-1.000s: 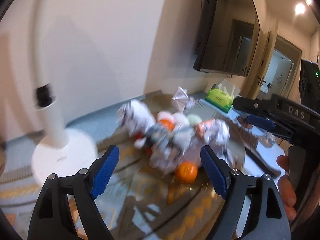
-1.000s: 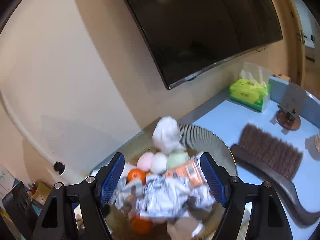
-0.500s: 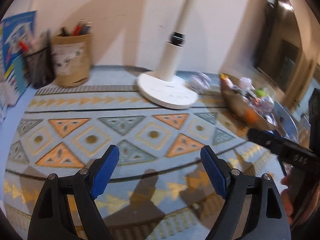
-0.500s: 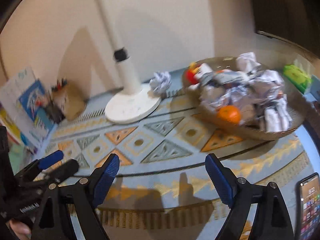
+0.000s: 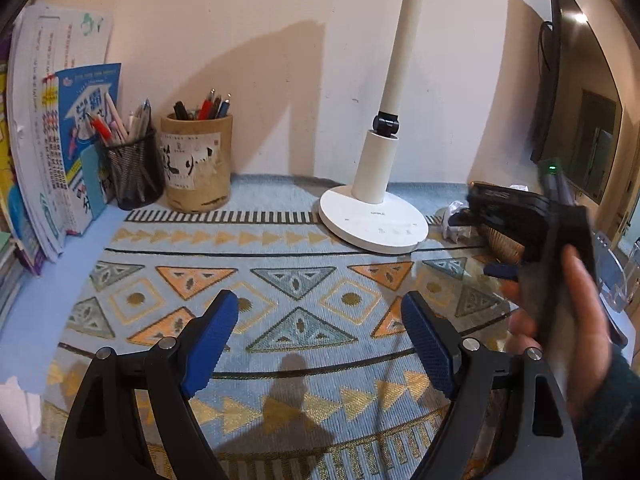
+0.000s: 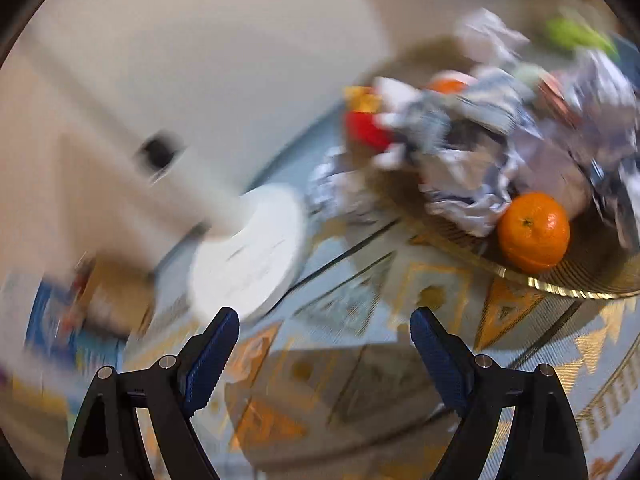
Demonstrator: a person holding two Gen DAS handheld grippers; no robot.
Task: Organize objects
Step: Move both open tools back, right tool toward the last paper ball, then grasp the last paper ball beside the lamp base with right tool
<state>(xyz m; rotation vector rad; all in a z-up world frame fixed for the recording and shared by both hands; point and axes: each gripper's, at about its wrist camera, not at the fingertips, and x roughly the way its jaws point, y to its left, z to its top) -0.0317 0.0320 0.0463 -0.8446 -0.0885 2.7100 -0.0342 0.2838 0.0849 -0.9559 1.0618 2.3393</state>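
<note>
Left claw (image 5: 318, 326) agape, ribbed blue pads, woven patterned mat (image 5: 296, 280)

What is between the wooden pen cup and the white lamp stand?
Nothing sits there. In the left wrist view, only bare patterned cloth and blue tabletop lie between the wooden pen cup and the white lamp stand.

My left gripper (image 5: 320, 320) sits at bottom centre, jaws wide apart and empty. My right gripper (image 6: 324, 336) likewise; my right hand (image 5: 560, 320) grips its handle at right.
</note>
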